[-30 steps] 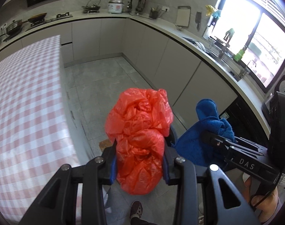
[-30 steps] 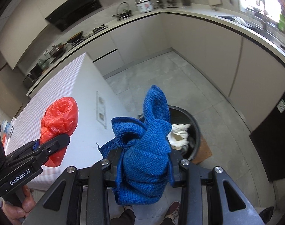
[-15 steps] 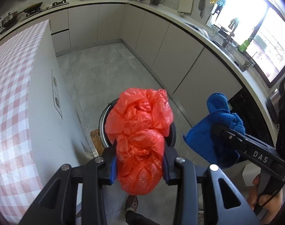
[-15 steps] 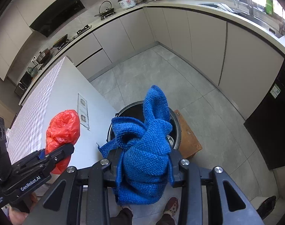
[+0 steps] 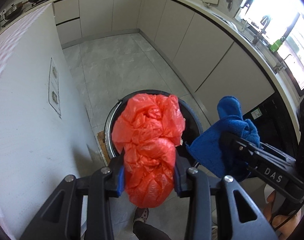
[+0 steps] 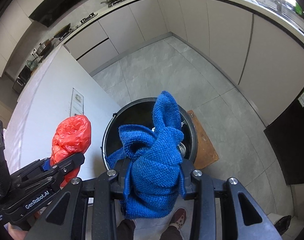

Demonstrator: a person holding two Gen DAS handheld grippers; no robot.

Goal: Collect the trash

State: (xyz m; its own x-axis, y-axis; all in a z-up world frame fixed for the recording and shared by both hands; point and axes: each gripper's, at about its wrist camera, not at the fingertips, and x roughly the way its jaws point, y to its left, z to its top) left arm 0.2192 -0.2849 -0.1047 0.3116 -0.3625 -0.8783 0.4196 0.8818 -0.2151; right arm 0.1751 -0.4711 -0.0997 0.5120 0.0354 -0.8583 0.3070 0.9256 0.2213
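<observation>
My left gripper (image 5: pixel 149 172) is shut on a crumpled red plastic bag (image 5: pixel 150 140) and holds it above a round black trash bin (image 5: pixel 110 128) on the floor. My right gripper (image 6: pixel 152 172) is shut on a bunched blue cloth (image 6: pixel 155 152), held over the same bin (image 6: pixel 108 132). The blue cloth (image 5: pixel 227 138) shows to the right in the left wrist view. The red bag (image 6: pixel 72 138) shows to the left in the right wrist view. The held things hide most of the bin's inside.
A white island side panel (image 5: pixel 28 120) stands close on the left of the bin. A brown board (image 6: pixel 203 144) lies under the bin's right side. Beige cabinets (image 6: pixel 211 40) line the far wall. A black appliance (image 6: pixel 291 144) stands at right. My shoes (image 6: pixel 177 218) are below.
Both grippers have moved off the checked tabletop and down past the island edge. They now hang over the trash bin, still holding the bag and the cloth.
</observation>
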